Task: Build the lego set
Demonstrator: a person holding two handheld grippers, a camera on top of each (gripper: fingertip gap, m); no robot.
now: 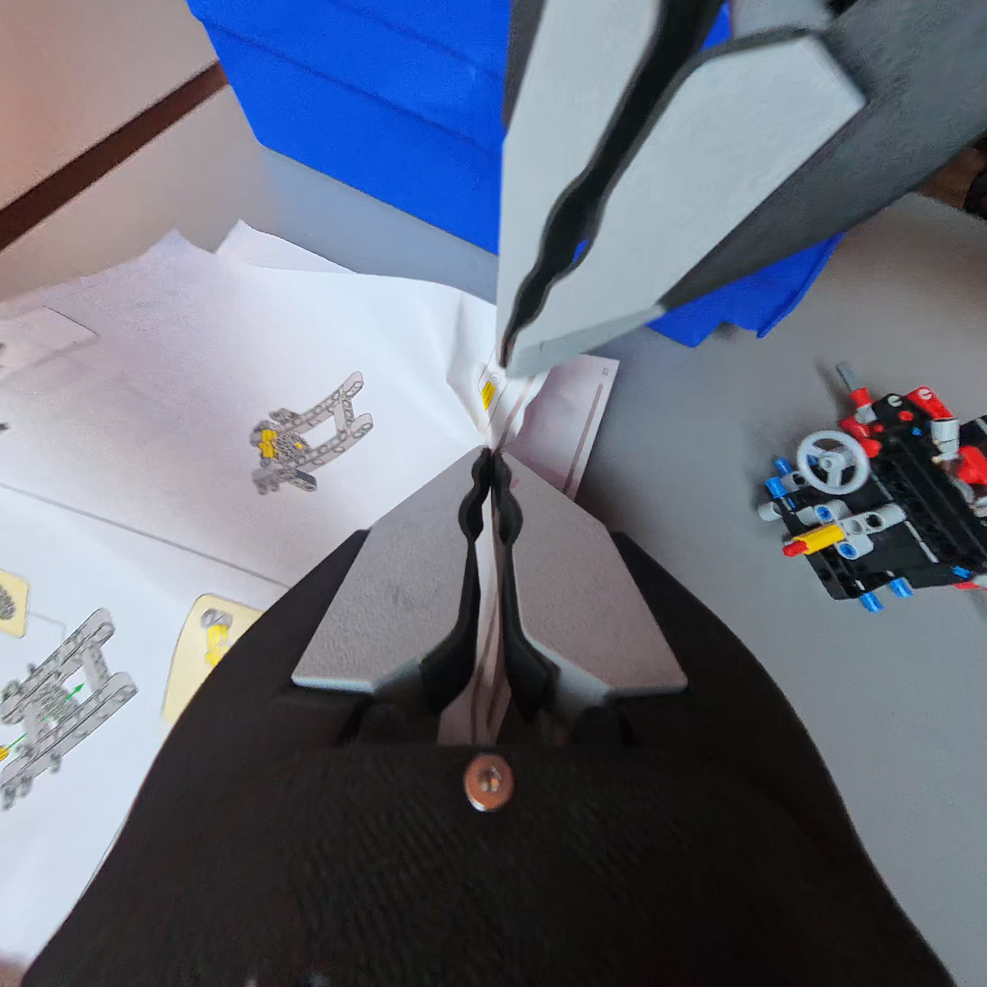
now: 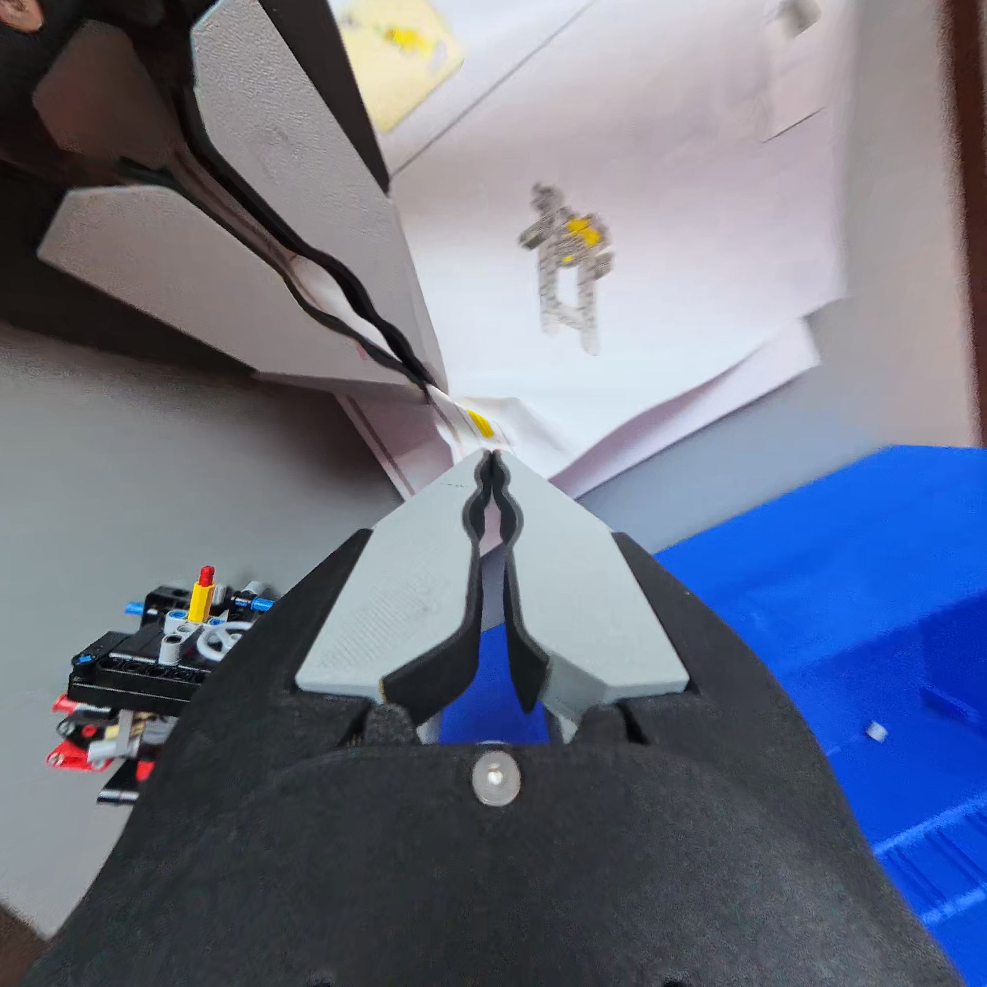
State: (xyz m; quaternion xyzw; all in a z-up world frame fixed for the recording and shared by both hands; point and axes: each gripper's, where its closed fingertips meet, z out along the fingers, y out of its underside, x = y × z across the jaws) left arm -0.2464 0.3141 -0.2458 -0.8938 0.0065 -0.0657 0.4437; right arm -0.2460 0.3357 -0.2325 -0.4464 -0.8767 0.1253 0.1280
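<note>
Grey tabletop with a dark brown edge, seen close up from above.

The table [image 1: 747, 694] has a smooth, matte grey surface, lit evenly by soft light that casts faint shadows. A dark brown strip [image 1: 107, 155] runs along its far edge in the left wrist view, with a pale pinkish-beige surface [image 1: 80, 64] beyond it. In the right wrist view the same brown strip [image 2: 964, 213] runs down the right side.

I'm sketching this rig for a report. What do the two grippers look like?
Both look alike. The left gripper and right gripper each have two light grey, wedge-shaped fingers tapering to a point, lined inside with wavy black pads. The fingers sit in a broad black textured body with one silver screw at its centre. No cables, sleeves or markings show.
</note>
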